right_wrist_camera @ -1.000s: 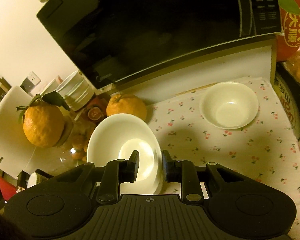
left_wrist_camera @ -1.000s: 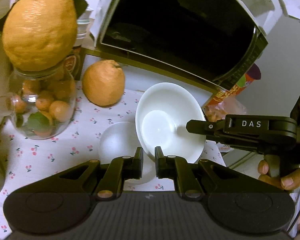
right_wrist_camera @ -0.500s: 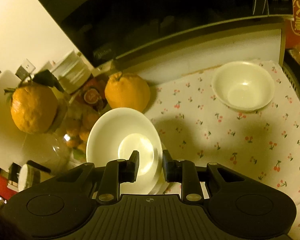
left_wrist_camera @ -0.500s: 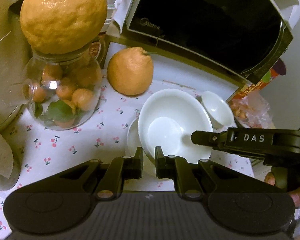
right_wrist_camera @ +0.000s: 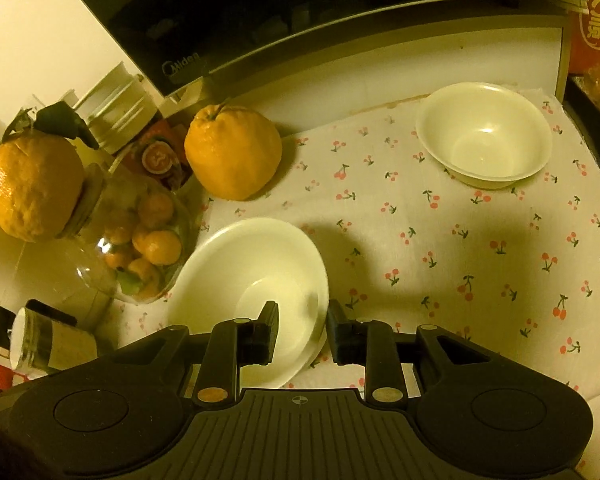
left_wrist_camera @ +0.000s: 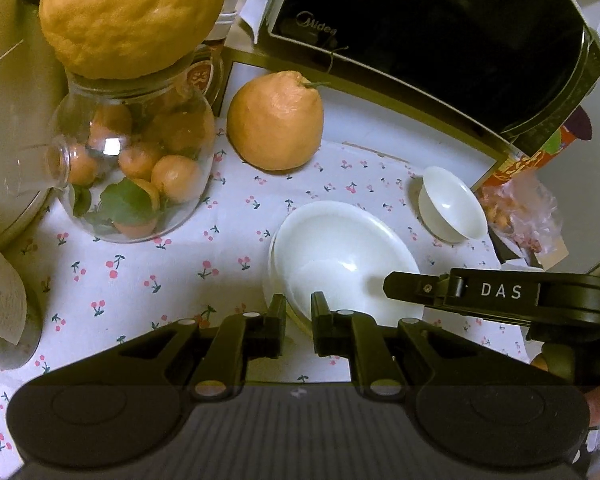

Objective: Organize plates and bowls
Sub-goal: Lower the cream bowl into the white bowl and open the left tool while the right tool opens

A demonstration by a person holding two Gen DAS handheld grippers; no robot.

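altogether two stacked plates (right_wrist_camera: 256,280), one bowl (right_wrist_camera: 484,136)

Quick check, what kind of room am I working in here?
Most likely a home kitchen counter or side table. A Midea microwave sits at the back, white bowls rest on a cherry-print cloth, and a glass jar of small oranges stands beside them.

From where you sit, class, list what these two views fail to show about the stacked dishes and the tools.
- Stacked dishes: how many lie beneath the top bowl; it covers them in both views.
- Left tool: whether its fingertips touch the rim; left view unclear.
- Right tool: same doubt, right view.
- Small bowl: its foot, hidden by its wall.
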